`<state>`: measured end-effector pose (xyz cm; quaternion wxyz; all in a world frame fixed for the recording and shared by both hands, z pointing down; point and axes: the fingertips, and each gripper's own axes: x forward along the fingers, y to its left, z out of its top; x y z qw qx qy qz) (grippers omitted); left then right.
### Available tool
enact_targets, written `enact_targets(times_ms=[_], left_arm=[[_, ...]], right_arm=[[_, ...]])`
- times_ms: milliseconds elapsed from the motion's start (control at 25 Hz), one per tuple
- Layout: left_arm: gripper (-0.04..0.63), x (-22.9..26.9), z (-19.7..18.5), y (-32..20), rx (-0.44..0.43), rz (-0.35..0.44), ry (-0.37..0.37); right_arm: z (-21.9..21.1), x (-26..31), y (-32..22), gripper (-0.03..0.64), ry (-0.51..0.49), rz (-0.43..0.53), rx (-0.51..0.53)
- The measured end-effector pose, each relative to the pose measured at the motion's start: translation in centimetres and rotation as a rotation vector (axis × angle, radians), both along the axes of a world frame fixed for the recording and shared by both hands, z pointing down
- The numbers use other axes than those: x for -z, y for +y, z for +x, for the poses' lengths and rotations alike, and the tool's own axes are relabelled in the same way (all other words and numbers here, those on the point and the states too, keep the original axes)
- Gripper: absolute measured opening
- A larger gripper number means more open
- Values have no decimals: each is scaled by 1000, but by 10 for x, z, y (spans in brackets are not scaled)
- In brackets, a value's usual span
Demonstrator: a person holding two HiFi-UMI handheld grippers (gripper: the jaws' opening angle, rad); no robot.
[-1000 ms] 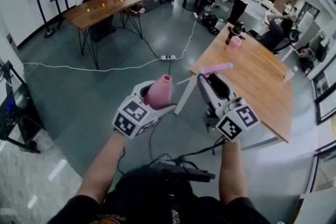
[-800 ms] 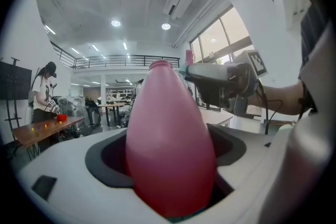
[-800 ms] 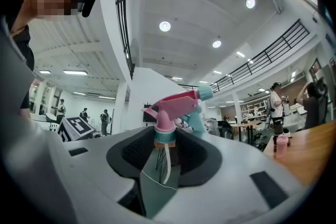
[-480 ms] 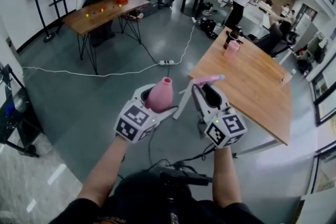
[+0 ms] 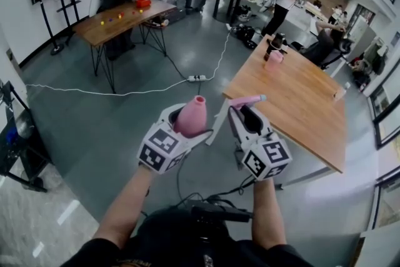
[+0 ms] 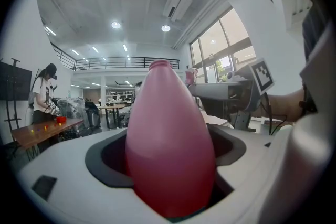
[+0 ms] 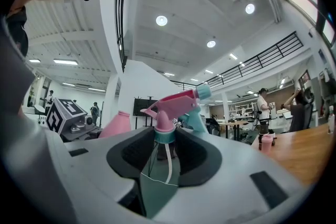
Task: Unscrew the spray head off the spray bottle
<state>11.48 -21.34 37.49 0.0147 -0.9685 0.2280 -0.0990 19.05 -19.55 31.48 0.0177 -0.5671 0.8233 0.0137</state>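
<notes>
Now, left tool (image 5: 187, 122) clamping pink bottle (image 5: 192, 113), right tool (image 5: 245, 113) clamping spray head (image 5: 247, 99), both pointing forward.

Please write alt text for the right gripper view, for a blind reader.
The right hand-held gripper holds a pink spray head by its teal collar, dip tube hanging free. At left, the open-necked pink bottle stands in the left hand-held gripper.

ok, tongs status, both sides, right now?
Left tongs: closed on the bottle, which has no head on it.
Right tongs: closed on the spray head, held apart from the bottle.
</notes>
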Motion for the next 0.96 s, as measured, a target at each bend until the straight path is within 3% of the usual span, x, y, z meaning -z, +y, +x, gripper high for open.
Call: enact_targets(times_ms=[960], left_arm=[[425,-4,12,2,-18,-3,-4]], right_arm=[[5,7,3,127,7,32,11]])
